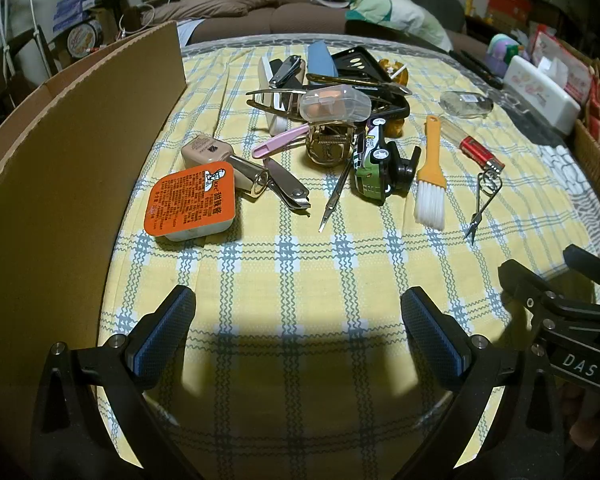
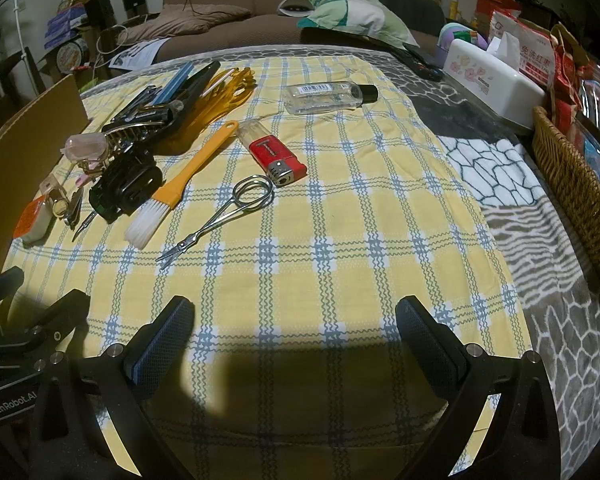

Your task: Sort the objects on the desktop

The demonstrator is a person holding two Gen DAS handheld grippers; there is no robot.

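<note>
Right now both tools hang empty over the near edge of the bench [image 2: 480, 128], above the yellow checked cloth [image 1: 300, 264]. The left hand-held gripper [image 1: 298, 332] stands wide, nothing between its blue pads, and the right hand-held gripper [image 2: 294, 332] is just as wide and just as empty.

Everything to be sorted lies ahead of them, well apart from the fingertips. Nearest the left one is the orange sauce tub [image 1: 190, 204], just beside the cardboard box [image 1: 60, 152] wall. It looks light, with a thin foil lid and soft plastic sides, so I would pinch it across the rim gently, or it may buckle. Behind it sit a nail clipper [image 1: 286, 186] and a thin metal pick [image 1: 334, 196]; both are stiff, slick and lie flat, so hard to get under.

Ahead of the right one, the small scissors [image 2: 220, 216] lie closest, points toward the camera. They are light, rigid and slippery; the finger loops stand a little proud and look the best place to grip. The pastry brush [image 2: 180, 184] should be easy by its orange handle, the bristles being soft. The red lighter [image 2: 274, 156] is blocky and firm. The clear bottle [image 2: 328, 96], farthest off, is round and likely to roll.

The toy car [image 1: 374, 160] leans against the tangled heap of clips behind it.
</note>
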